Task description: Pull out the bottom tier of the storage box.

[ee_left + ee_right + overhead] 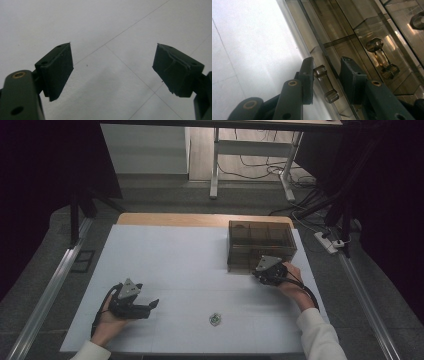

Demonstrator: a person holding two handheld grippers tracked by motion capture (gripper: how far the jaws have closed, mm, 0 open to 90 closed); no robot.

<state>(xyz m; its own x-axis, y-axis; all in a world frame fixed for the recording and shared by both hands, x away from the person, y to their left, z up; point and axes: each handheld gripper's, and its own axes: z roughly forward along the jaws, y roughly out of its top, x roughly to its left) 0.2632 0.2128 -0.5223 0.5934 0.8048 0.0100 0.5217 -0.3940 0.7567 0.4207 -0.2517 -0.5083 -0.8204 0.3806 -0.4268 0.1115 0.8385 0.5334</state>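
Right gripper at the smoky transparent plastic drawer box

Its jaws straddle the small clear drawer handle; contact is unclear. The left gripper is spread wide over the white table.

We can read no text, label, brand, number or sign here. The small round thing on the white worktop carries a green and white pattern — too small for us to make out any lettering. The smoky drawer box and the grey plates on the two claws bear no marks we can read.
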